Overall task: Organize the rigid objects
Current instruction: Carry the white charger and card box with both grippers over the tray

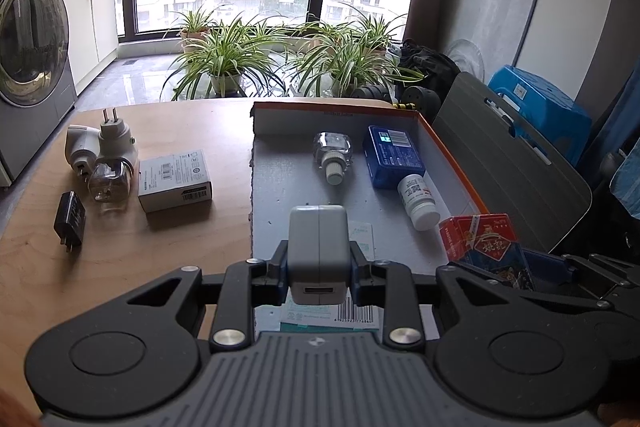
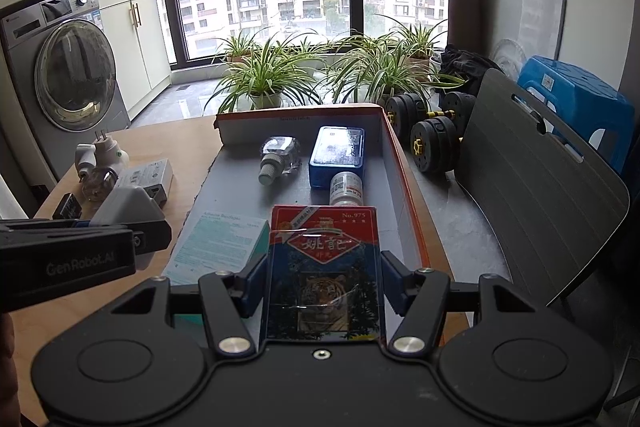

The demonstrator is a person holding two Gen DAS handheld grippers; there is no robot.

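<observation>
While both tongs carry a load over the box (image 1: 448,163), I judge the step in hand to be placing: two items are up and need spots on the box floor. My left tongs (image 1: 319,267) are nearly shut, pads clamped on the flanks of a white charger (image 1: 318,243), its port end facing me, held above the near part of the box over a teal packet (image 2: 224,243). My right tongs (image 2: 323,287) stand about half open, gripping a card pack (image 2: 324,267) by its long sides, over the near right corner of the box.

Inside the box already lie a glass bottle (image 1: 334,155), a blue tin (image 1: 390,155) and a white pill bottle (image 1: 418,201), the pill bottle just beside the tin. On the desk (image 1: 160,247) to the left wait two white plugs (image 1: 100,143), a clear adapter (image 1: 110,183), a small carton (image 1: 175,179) and a black charger (image 1: 70,219).

Next, I reckon, each load needs lowering onto bare floor: the charger into the free middle, the cards by the right wall, clear of the pill bottle, before I let the pads go.
</observation>
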